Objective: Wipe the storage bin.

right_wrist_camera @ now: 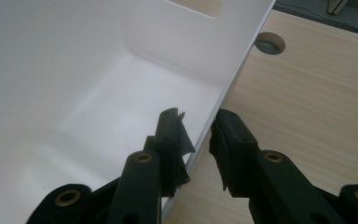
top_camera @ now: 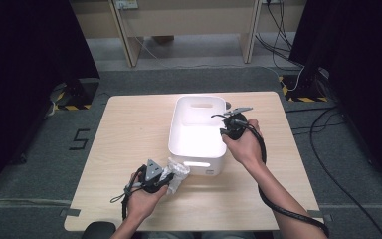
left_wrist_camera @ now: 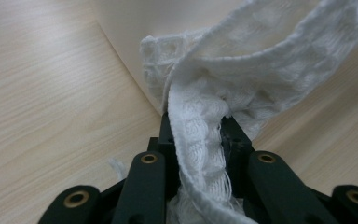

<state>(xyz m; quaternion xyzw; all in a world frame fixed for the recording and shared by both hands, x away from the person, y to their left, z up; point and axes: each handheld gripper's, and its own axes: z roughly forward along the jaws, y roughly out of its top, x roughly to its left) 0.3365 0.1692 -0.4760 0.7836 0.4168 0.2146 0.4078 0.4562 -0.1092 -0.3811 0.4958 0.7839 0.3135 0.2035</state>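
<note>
A white plastic bin (top_camera: 176, 119) stands in the middle of the wooden table (top_camera: 129, 124). Just off its near left corner, my left gripper (top_camera: 171, 181) is shut on a crumpled white woven cloth (top_camera: 178, 172). In the left gripper view the cloth (left_wrist_camera: 242, 70) bunches out of the closed jaws of the left gripper (left_wrist_camera: 198, 126), just short of the bin's rounded corner (left_wrist_camera: 121, 28). My right gripper (top_camera: 225, 130) sits on the bin's right rim. In the right gripper view the right gripper (right_wrist_camera: 200, 126) straddles the wall, one jaw inside the bin (right_wrist_camera: 74, 70) and one outside, pinching the rim.
A round cable hole (right_wrist_camera: 270, 43) is set in the tabletop beyond the bin's far right corner. The bin's inside holds nothing that I can see. Desk legs and cables lie on the grey floor behind the table.
</note>
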